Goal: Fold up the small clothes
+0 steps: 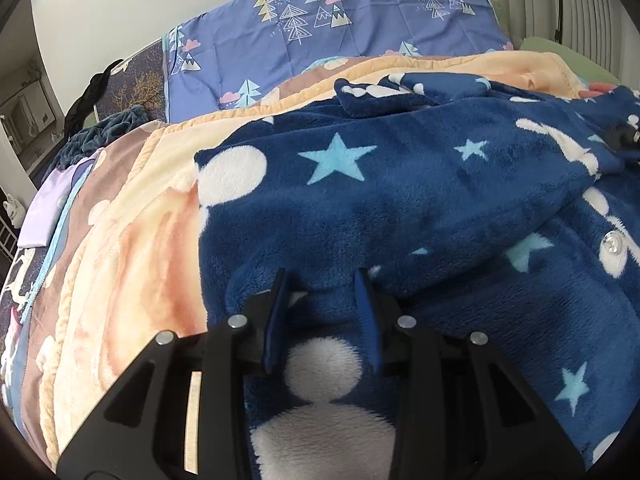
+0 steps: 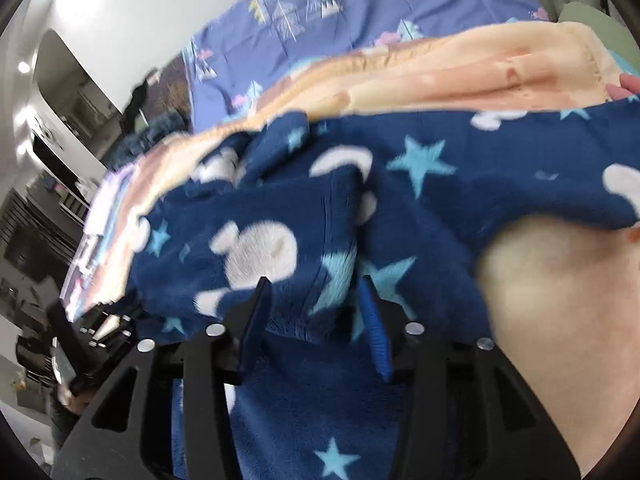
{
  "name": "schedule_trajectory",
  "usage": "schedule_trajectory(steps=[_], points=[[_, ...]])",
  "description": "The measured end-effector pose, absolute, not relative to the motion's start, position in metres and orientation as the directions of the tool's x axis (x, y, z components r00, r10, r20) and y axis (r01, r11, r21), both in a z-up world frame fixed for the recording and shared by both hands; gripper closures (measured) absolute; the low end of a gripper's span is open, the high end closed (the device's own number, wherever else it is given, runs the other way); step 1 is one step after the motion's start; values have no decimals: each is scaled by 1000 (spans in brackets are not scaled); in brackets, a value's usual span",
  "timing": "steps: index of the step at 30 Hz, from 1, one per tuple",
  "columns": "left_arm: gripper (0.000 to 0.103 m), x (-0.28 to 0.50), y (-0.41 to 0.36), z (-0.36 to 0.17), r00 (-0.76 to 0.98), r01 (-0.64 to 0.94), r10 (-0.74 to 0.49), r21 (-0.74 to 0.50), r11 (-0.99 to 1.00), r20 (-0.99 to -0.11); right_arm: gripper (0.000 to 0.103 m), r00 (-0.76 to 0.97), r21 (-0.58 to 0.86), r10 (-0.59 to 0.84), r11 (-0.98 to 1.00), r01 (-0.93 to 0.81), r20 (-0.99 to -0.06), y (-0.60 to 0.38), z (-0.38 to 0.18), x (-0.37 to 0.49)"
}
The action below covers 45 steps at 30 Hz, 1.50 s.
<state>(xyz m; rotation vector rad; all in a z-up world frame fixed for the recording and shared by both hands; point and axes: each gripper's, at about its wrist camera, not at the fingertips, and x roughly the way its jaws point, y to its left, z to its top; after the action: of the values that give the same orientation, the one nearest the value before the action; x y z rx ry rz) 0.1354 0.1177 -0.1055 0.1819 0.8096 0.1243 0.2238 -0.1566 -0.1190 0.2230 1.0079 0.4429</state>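
Beneath blurred fleece garment (image 2: 400, 200), tool (image 2: 316, 292) tips

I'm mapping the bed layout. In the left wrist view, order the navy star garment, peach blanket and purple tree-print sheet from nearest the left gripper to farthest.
1. Navy star garment, between the left gripper's fingers.
2. Peach blanket, beside and beyond it.
3. Purple tree-print sheet, at the far wall.

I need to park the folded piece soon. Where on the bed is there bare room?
Free: the peach blanket left of the navy fleece garment, and the purple sheet beyond the blanket's far edge. Crowded: the middle, under the garment, and the far left edge with a dark bundle.
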Motion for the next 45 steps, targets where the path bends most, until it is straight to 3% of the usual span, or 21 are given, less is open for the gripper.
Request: schedule_trajectory(steps=[1,5,8,11,13,15,19,21,23,28,31,33,36,41,45], points=[[68,136,115,-106,682,-41,194,228,973,-706,88,465,334,418,908,-254,-780,-150,-120,224],[68,133,112,-106,689,-41,210,252,967,-694,99,594,125,241,965,-230,-767,-147,-104,208],[68,133,115,-105,688,-38,195,233,972,-699,98,527,115,227,965,-238,-819,-151,-119,212],[70,129,122,-95,700,-37,148,171,985,-699,93,565,104,221,967,-231,-795,-154,-104,203],[70,121,138,-72,734,-22,10,-9,1000,-679,90,614,107,238,964,-242,-753,-155,-85,195],[74,121,154,-46,777,-49,-34,-115,992,-629,83,654,124,284,952,-280,-701,-149,-66,194],[76,149,161,-32,789,-73,-22,-130,989,-613,83,648,207,379,922,-328,-660,-131,-63,212],[76,173,161,-49,747,-94,-6,-114,989,-664,72,605,215,353,932,-291,-713,-122,-88,232],[72,199,161,-102,622,-120,3,-91,989,-783,70,526,182,287,953,-244,-800,-116,-139,254],[73,198,161,-110,648,-115,-8,-109,987,-761,69,575,112,247,959,-260,-780,-109,-136,244],[73,198,154,-99,642,-134,37,-65,989,-766,68,559,217,327,942,-255,-762,-126,-131,246],[72,191,146,-85,665,-129,20,-89,988,-747,76,582,323,390,920,-220,-714,-152,-112,234],[71,184,113,-63,717,-16,-53,-93,996,-695,76,687,335,359,926,-176,-632,-198,-74,219],[68,202,68,-82,681,83,-97,-56,995,-726,75,824,375,177,926,46,-538,-333,-24,205],[68,208,54,-109,659,85,-47,12,996,-751,75,836,461,16,840,287,-549,-460,-23,194]])
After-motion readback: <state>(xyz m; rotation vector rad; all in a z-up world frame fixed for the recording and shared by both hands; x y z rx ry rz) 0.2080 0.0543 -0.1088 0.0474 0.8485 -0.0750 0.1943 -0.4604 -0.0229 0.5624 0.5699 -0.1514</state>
